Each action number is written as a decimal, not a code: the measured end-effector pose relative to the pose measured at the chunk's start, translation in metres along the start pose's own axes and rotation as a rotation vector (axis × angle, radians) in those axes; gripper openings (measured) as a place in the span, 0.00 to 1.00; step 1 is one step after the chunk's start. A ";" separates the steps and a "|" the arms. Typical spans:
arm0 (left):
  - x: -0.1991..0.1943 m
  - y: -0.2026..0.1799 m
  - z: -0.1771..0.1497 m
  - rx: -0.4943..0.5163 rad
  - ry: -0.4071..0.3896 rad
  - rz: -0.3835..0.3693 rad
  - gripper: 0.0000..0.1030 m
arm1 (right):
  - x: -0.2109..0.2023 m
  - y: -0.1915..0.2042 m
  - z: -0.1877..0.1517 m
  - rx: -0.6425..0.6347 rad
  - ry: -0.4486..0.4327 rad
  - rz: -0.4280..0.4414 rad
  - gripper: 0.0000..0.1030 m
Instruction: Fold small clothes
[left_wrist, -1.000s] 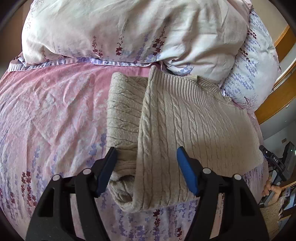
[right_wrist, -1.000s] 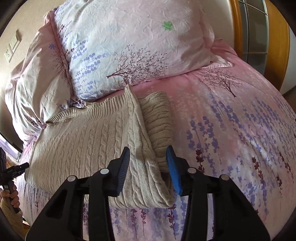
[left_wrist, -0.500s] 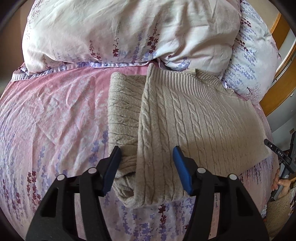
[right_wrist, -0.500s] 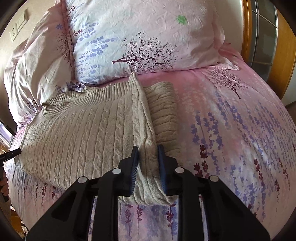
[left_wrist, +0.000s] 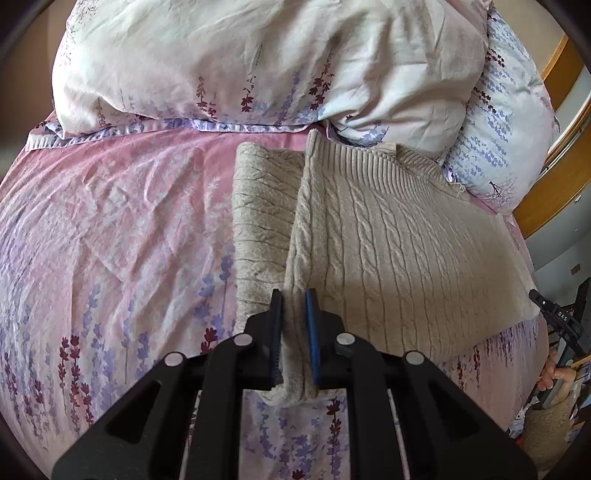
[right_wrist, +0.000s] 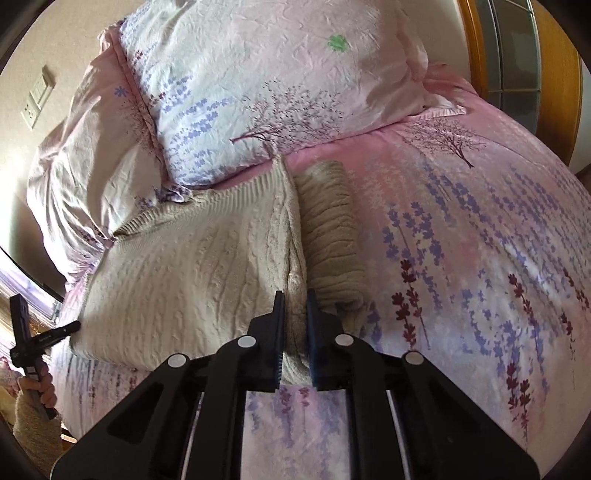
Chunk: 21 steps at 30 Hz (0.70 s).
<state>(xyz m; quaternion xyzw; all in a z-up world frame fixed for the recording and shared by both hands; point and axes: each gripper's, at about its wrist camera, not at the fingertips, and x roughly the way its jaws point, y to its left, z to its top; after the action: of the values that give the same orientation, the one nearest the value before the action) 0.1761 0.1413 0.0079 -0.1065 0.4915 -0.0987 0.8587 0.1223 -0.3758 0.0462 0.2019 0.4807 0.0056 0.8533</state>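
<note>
Left wrist view, beige cable-knit sweater (left_wrist: 388, 251) folded lengthwise, both grippers (left_wrist: 294, 332) (right_wrist: 294, 332) pinching its ridge.

The left gripper (left_wrist: 294, 295) points forward and down, its fingers (left_wrist: 277, 306) nearly closed, pinching the sweater (left_wrist: 388, 251) fold between them. The right gripper (right_wrist: 294, 295) takes the same pose, its fingers (right_wrist: 279, 306) clamped on the sweater (right_wrist: 192, 266) fold.

Small white letters, apparently "DAS", on a black device (left_wrist: 563, 316) at right edge of left wrist view; nothing else legible.
</note>
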 end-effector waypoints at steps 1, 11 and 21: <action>0.002 0.002 0.000 -0.003 0.003 0.001 0.12 | 0.006 -0.002 -0.001 -0.008 0.016 -0.031 0.11; -0.033 -0.004 0.005 -0.010 -0.125 -0.013 0.57 | -0.001 0.024 0.010 -0.044 -0.050 -0.122 0.45; 0.009 -0.091 -0.012 0.219 -0.077 -0.001 0.66 | 0.033 0.113 0.003 -0.321 -0.009 -0.073 0.45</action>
<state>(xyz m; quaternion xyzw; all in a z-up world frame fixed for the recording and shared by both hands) 0.1642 0.0504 0.0205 -0.0161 0.4443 -0.1481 0.8834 0.1638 -0.2659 0.0602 0.0455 0.4770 0.0503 0.8763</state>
